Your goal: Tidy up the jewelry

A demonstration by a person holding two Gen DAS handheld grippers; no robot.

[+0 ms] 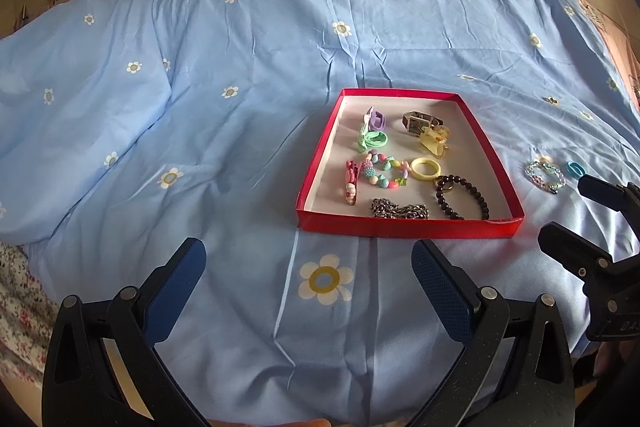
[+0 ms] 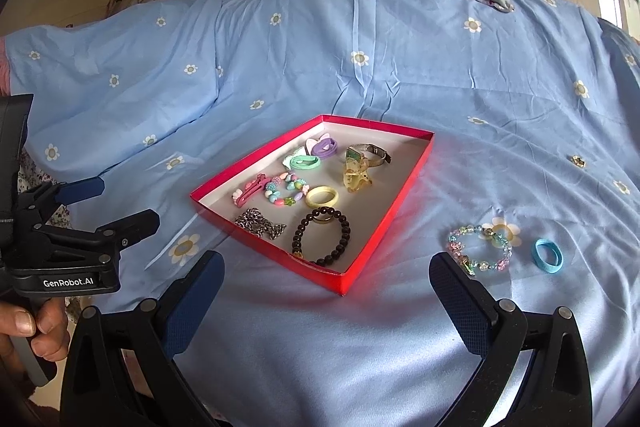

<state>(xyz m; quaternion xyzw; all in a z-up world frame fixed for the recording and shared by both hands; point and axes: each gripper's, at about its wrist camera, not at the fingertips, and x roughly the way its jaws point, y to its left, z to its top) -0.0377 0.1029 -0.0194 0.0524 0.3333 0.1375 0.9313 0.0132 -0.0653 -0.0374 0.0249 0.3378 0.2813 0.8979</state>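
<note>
Both grippers, left (image 1: 308, 269) and right (image 2: 326, 281), hang spread and empty, so I judge I'm between picks: the crystal bracelet (image 2: 480, 247) just ahead-right of the right gripper needs pinching next, into the red tray (image 2: 384, 227) ahead-left.

Red shallow tray (image 2: 382, 239), mid-frame, holds black bead bracelet (image 2: 322, 237), silver chain (image 2: 260, 223), yellow ring (image 2: 322, 196). Lower right on the sheet: pastel crystal bracelet (image 2: 480, 247), blue band (image 2: 547, 255) just beside it.
</note>
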